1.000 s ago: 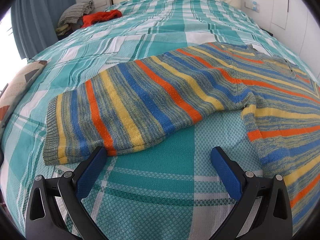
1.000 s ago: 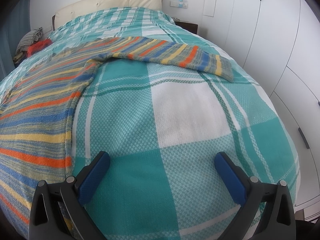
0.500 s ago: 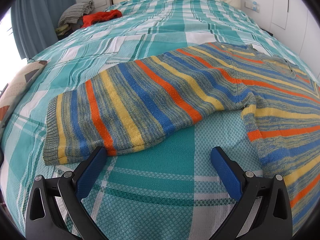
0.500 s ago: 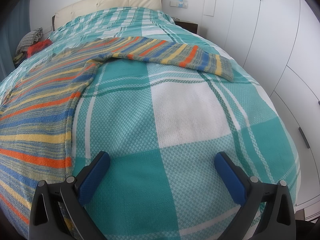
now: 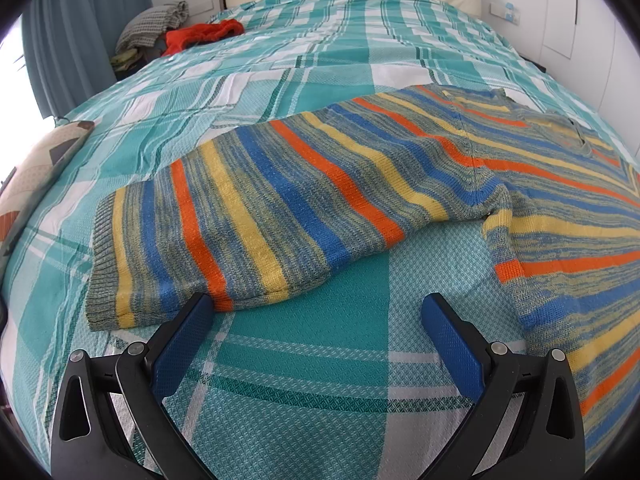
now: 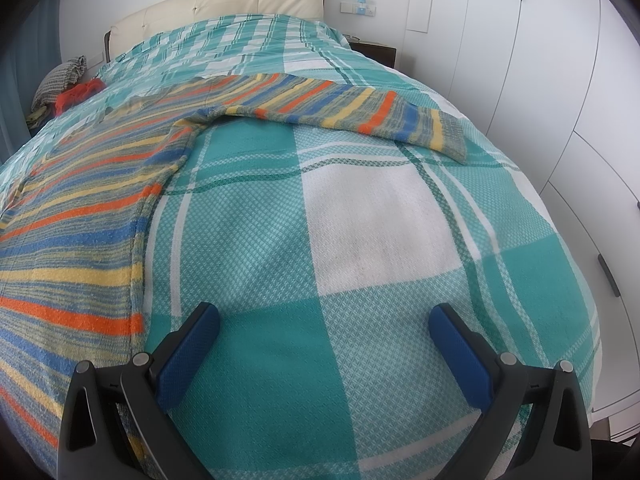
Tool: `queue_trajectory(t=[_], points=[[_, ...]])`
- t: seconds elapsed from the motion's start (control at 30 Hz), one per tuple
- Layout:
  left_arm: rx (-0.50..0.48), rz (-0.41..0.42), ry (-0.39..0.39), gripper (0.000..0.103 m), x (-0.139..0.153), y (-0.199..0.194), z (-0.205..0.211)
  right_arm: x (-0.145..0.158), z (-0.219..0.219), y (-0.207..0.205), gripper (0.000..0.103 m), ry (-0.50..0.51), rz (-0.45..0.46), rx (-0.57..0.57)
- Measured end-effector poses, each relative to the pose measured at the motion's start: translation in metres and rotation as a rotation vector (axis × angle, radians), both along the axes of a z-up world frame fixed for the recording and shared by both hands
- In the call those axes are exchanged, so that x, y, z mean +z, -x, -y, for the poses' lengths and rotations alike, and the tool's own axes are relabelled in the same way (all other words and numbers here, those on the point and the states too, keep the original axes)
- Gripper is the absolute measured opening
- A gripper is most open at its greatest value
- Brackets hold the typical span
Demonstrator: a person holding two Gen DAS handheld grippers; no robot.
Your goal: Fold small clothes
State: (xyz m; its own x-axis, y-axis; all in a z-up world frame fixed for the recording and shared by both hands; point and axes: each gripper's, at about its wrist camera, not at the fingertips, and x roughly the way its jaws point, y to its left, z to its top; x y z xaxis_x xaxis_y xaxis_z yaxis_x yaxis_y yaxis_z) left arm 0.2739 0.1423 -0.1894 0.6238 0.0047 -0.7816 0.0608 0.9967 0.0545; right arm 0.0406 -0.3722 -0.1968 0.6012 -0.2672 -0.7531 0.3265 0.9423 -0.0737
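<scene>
A striped knitted sweater [image 5: 320, 184] in blue, orange, yellow and grey lies flat on the bed, sleeves spread out. Its left sleeve [image 5: 192, 236] reaches toward my left gripper [image 5: 318, 312], which is open and empty just in front of the sleeve's lower edge; the left fingertip [image 5: 200, 308] is at the cuff end. In the right wrist view the sweater body [image 6: 80, 216] lies at the left and its right sleeve [image 6: 360, 112] stretches across the far side. My right gripper [image 6: 324, 320] is open and empty over bare bedspread, beside the sweater's side edge.
The bed has a teal and white checked bedspread [image 6: 380, 216] and a cream headboard [image 6: 216, 8]. A red garment [image 5: 200, 36] and a grey checked cloth [image 5: 152, 28] lie at the far left. A patterned pillow [image 5: 36, 164] sits left. White wardrobe doors [image 6: 560, 80] stand right.
</scene>
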Motion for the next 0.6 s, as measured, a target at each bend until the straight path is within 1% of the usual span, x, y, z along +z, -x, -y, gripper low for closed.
queue_trajectory(t=[0.6], points=[[0.0, 0.0, 0.001, 0.103, 0.0002, 0.0002, -0.0001, 0.0011, -0.0021, 0.003, 0.103, 0.0, 0.001, -0.004]])
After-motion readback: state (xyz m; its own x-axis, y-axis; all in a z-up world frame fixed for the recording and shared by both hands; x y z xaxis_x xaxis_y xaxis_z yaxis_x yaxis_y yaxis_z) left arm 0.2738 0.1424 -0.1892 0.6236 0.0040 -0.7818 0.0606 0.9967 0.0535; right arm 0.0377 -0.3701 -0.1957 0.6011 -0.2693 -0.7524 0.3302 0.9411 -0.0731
